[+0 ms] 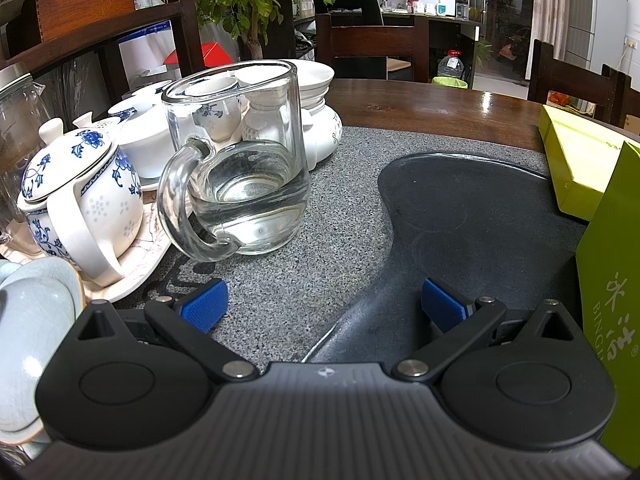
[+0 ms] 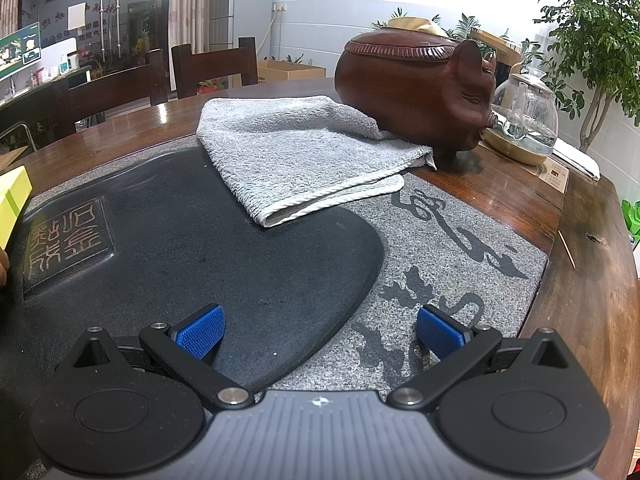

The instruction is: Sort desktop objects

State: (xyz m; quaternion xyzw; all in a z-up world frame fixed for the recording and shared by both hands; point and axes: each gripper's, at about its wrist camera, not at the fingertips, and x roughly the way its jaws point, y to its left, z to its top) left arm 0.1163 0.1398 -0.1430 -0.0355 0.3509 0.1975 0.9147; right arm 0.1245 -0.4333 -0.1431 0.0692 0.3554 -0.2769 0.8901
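In the left wrist view my left gripper (image 1: 322, 306) is open and empty above the grey stone tea tray (image 1: 280, 280). A clear glass pitcher (image 1: 236, 160) with a little water stands just ahead and left of it, handle toward me. A blue-and-white teapot (image 1: 80, 196) stands left of the pitcher. In the right wrist view my right gripper (image 2: 320, 332) is open and empty over the dark basin of the tray (image 2: 200, 264). A folded grey towel (image 2: 304, 152) lies ahead, its far edge under a brown wooden pig (image 2: 416, 88).
White bowls and cups (image 1: 280, 100) crowd behind the pitcher. Pale blue cups (image 1: 32, 328) sit at the near left. Green boxes (image 1: 580, 168) stand at the right. A glass kettle (image 2: 524, 116) on its base sits right of the pig. Wooden chairs (image 2: 212, 64) stand beyond the table.
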